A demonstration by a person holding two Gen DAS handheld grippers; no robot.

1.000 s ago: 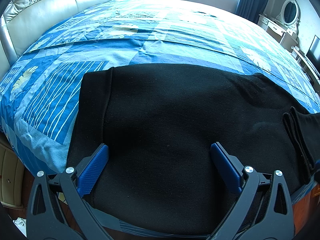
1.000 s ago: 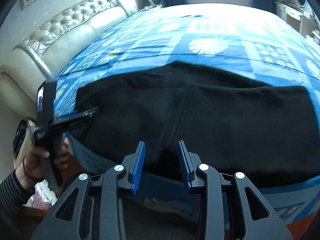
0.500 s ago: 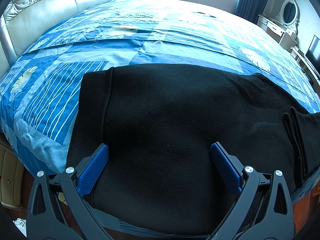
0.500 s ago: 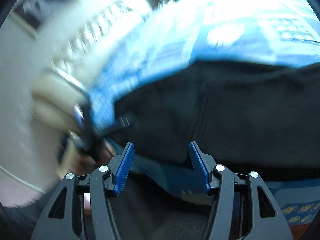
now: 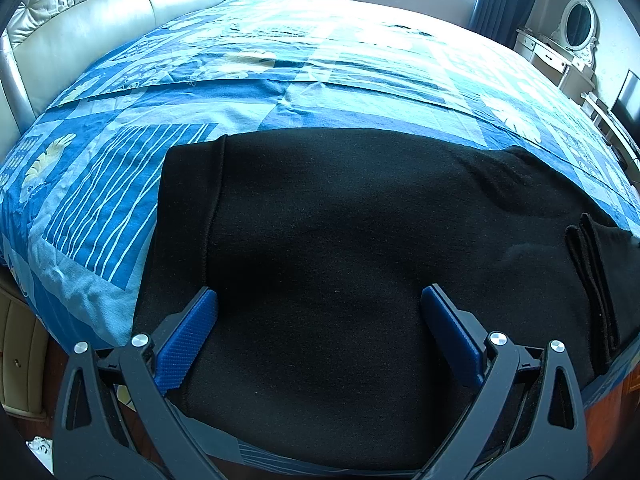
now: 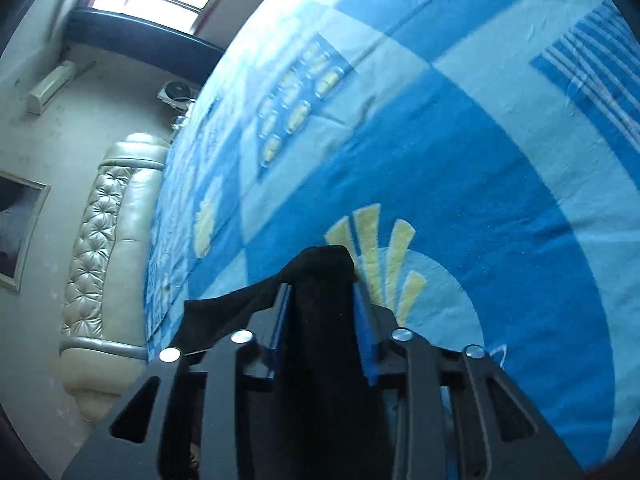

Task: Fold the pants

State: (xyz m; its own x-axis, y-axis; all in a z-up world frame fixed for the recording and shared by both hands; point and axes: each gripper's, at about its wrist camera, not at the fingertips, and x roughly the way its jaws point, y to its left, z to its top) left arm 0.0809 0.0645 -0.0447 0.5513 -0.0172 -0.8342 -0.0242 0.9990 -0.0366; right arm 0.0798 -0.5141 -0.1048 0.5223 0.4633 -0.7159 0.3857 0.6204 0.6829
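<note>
On a blue patterned bedspread point(image 5: 120, 200), the left gripper point(image 5: 318, 312) hovers wide open, empty, over black pants point(image 5: 340, 240); the right gripper point(image 6: 322, 292) pinches their fabric.

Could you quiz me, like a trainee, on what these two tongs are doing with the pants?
1. True or false: the left tongs are clamped on the black pants.
2. Which tongs grip black fabric? A) left B) right C) both
3. Fill in: the pants lie on a blue patterned ____.

Key:
1. False; their jaws stand wide open above the pants.
2. B; the right tongs pinch a bunch of the pants.
3. Bedspread.
</note>
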